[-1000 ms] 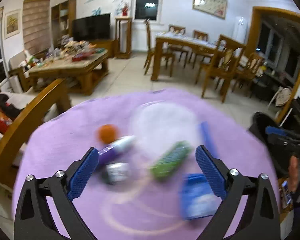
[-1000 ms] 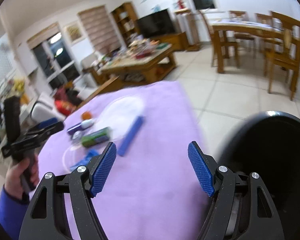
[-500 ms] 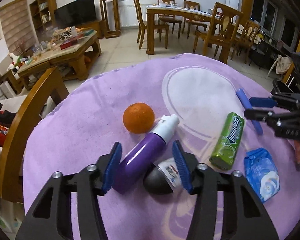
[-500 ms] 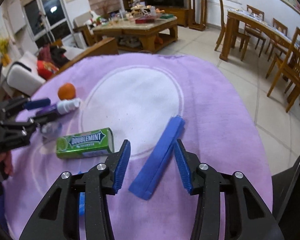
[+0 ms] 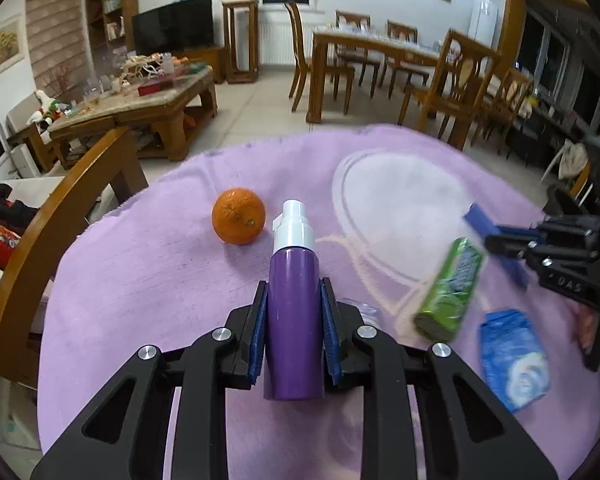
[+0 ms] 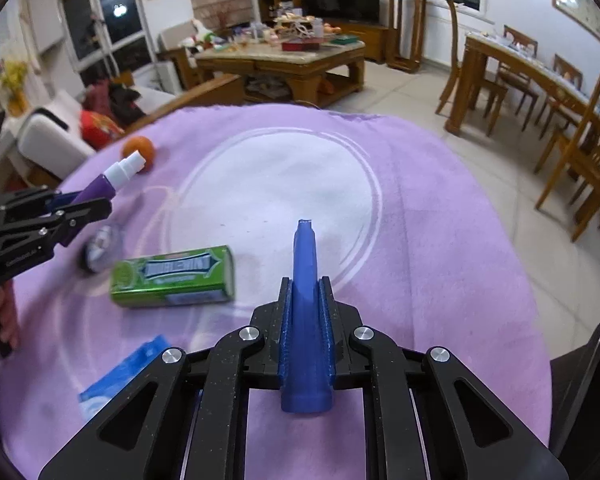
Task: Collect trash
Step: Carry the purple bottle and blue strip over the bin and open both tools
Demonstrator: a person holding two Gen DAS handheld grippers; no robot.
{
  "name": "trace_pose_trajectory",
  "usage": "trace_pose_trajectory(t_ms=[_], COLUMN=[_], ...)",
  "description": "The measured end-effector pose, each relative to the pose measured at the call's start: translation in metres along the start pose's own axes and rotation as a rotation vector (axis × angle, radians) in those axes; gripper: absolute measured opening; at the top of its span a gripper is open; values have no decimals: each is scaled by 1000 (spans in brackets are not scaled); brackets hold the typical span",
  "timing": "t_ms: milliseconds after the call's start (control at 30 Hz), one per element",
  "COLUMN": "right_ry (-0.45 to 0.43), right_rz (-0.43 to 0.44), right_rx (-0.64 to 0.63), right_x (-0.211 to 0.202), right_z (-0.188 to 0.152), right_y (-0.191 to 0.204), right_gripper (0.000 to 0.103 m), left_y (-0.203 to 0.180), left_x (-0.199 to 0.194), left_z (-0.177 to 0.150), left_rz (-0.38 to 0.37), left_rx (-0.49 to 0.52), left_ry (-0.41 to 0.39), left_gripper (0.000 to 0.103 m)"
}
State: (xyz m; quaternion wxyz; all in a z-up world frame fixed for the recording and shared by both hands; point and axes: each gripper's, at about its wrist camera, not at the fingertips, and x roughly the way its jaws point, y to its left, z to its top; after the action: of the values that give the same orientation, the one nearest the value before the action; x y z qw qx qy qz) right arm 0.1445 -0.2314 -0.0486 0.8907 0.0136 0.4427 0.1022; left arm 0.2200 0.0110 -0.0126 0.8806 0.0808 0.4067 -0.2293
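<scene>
Nearest, left gripper (image 5: 294, 322): fingers clamped on purple spray bottle (image 5: 294, 312), nozzle forward. Right gripper (image 6: 306, 328): fingers clamped on blue wrapper (image 6: 306, 300). Beyond the bottle on purple cloth (image 5: 160, 280): green gum pack (image 5: 450, 290) and blue tissue packet (image 5: 512, 364) rightward, orange (image 5: 239, 221) farther. Advice: lift both straight, keep grips firm, avoid nudging the gum pack; black bin (image 6: 588, 392) lies right.

A purple cloth (image 5: 148, 280) with a white circle is spread over the table. An orange (image 5: 239, 221) is seen resting near the table's far left edge. Beyond the table, a cluttered wooden coffee table (image 5: 140, 108), a black television (image 5: 173, 35) and a wooden dining table (image 5: 380, 50) ringed with chairs are seen on a tiled floor (image 5: 252, 116). A black bin (image 6: 584, 392) is glimpsed just beside the table's right edge.
</scene>
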Motion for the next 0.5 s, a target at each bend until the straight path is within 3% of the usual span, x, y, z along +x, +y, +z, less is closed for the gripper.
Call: trace_pose_trajectory(t_ms=[200, 500], right_ry=[-107, -288], right_rz=[84, 60], right_rx=[61, 197], right_x=[-58, -176], right_z=[-14, -61], right_y=[-25, -108], right_gripper=[14, 14], left_y=[-27, -150], left_x=[-44, -63], left_z=[4, 24], left_rz=[-69, -241], left_rx=[-17, 92], left_ry=[-95, -164], left_gripper=[24, 24])
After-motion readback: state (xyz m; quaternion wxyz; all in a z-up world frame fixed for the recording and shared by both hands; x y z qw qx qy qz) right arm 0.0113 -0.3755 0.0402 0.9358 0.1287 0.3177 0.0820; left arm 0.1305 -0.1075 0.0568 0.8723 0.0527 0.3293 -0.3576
